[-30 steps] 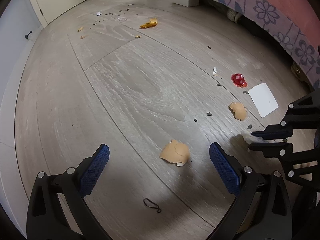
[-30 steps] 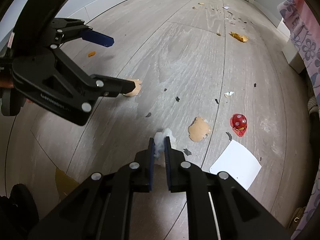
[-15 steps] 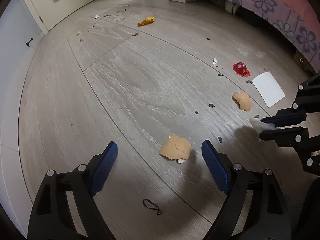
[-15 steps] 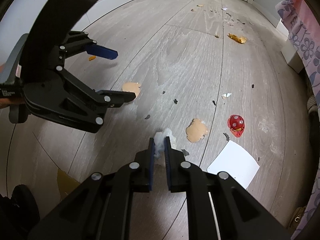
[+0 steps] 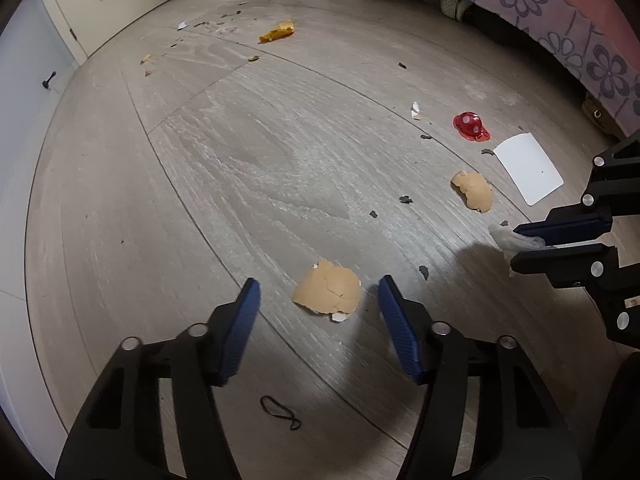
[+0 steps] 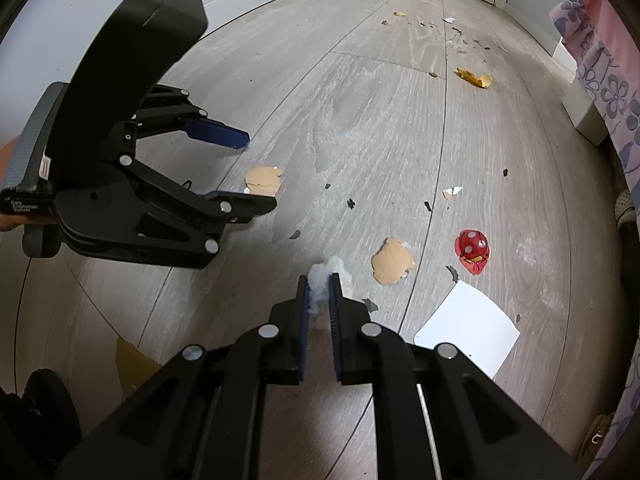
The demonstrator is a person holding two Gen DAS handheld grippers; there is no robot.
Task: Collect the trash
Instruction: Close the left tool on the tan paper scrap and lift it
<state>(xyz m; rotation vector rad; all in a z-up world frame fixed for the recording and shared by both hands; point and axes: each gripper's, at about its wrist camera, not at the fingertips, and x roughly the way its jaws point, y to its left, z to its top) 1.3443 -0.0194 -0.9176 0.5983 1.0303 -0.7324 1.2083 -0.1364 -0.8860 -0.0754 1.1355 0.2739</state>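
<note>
My left gripper (image 5: 320, 290) is open, its blue pads on either side of a tan eggshell piece (image 5: 328, 290) lying on the wood floor; it also shows in the right wrist view (image 6: 248, 172) with the eggshell (image 6: 262, 179) between its fingers. My right gripper (image 6: 319, 280) is shut on a white crumpled tissue (image 6: 326, 276), also seen in the left wrist view (image 5: 516, 239). A second eggshell piece (image 6: 392, 260) lies just right of it.
A red spotted wrapper (image 5: 470, 125), a white card (image 5: 528, 168), an orange scrap (image 5: 278, 32) and small dark bits litter the floor. A black hair tie (image 5: 280, 412) lies near me. A flowered bedspread (image 5: 560, 20) borders the right; cabinets (image 5: 24, 64) stand left.
My left gripper has moved forward so the eggshell piece now sits between its pads, and its jaws have narrowed. The right gripper keeps holding the tissue.
</note>
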